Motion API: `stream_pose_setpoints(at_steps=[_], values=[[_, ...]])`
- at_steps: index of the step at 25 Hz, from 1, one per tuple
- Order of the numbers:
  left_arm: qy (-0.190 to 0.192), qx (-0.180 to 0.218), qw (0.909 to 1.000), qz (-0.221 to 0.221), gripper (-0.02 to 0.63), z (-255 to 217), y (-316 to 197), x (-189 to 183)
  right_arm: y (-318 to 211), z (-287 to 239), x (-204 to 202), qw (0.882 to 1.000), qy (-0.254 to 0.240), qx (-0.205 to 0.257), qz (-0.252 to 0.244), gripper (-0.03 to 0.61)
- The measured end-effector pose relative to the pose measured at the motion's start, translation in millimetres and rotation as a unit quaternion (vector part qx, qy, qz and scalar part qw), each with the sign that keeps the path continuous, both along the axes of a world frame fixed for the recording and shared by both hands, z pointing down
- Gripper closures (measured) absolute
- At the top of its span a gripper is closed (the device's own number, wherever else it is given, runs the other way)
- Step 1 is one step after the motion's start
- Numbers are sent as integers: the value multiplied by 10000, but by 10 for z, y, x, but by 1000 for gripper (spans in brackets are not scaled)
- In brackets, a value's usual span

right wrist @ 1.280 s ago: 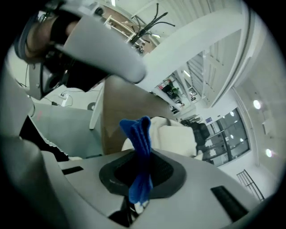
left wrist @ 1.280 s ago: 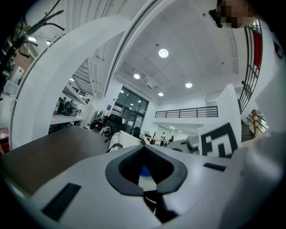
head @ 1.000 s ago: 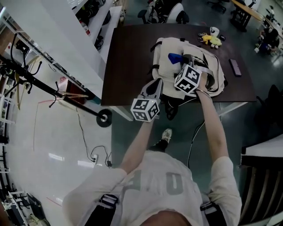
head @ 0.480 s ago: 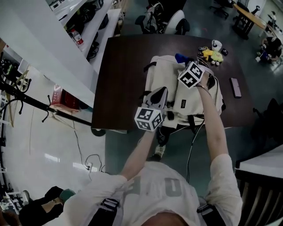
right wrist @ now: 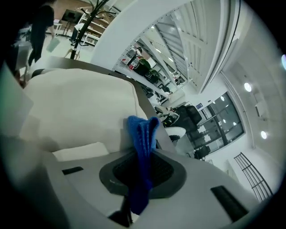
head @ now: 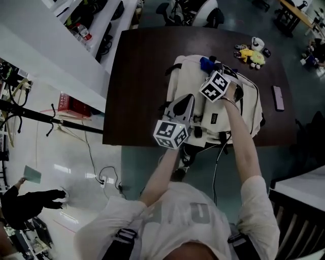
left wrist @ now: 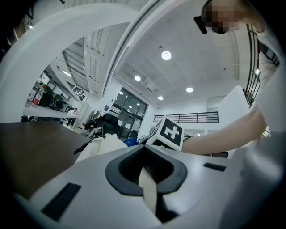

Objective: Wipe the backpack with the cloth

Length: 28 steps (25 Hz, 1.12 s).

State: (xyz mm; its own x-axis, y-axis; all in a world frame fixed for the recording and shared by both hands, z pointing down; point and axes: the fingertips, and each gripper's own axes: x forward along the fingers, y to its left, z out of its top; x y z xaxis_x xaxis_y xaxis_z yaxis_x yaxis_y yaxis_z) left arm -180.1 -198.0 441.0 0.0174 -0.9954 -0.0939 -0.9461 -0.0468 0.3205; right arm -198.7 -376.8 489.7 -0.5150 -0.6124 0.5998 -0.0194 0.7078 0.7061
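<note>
A cream backpack (head: 192,81) lies flat on the dark table (head: 137,76). My right gripper (head: 210,73) is shut on a blue cloth (head: 205,63), which rests on the backpack's far top part. In the right gripper view the blue cloth (right wrist: 142,138) sticks up from between the jaws, with the backpack (right wrist: 85,112) just ahead. My left gripper (head: 184,104) sits at the backpack's near left side, shut on a strip of the backpack's cream fabric (left wrist: 147,190). The backpack (left wrist: 107,143) also shows beyond the left jaws.
Small toys (head: 251,53) and a dark flat device (head: 278,98) lie on the table's right part. A desk with bottles (head: 86,30) stands to the left. Office chairs (head: 190,10) stand beyond the table's far edge. A cable (head: 99,167) trails on the floor.
My right gripper slid the blue cloth across the backpack toward its far top. The left gripper stayed at the backpack's near left side. The head view shifted.
</note>
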Motion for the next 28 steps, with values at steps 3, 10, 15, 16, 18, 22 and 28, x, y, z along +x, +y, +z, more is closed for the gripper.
stream_pose_setpoints(at_steps=[3, 10, 15, 16, 18, 22, 28], values=[[13, -35, 10000, 41, 609, 18, 14, 16, 87, 19, 53, 10000, -11, 57, 39, 537], [-287, -125, 9991, 299, 609, -38, 136, 149, 514, -119, 250, 9981, -6, 617, -38, 537], [-387, -220, 9985, 314, 609, 5, 390, 254, 854, -119, 478, 9959, 283, 842, -155, 537], [-356, -225, 9987, 302, 609, 17, 454, 267, 927, -118, 523, 9954, 353, 877, -174, 537], [-316, -241, 9988, 280, 609, 36, 591, 298, 1086, -90, 611, 9945, 496, 901, -218, 537], [-289, -278, 9989, 228, 609, 63, 870, 368, 1449, 86, 813, 9938, 720, 810, -253, 537], [-301, -362, 9986, 222, 609, 155, 1290, 473, 2087, 494, 1065, 9923, 968, 701, -314, 537]])
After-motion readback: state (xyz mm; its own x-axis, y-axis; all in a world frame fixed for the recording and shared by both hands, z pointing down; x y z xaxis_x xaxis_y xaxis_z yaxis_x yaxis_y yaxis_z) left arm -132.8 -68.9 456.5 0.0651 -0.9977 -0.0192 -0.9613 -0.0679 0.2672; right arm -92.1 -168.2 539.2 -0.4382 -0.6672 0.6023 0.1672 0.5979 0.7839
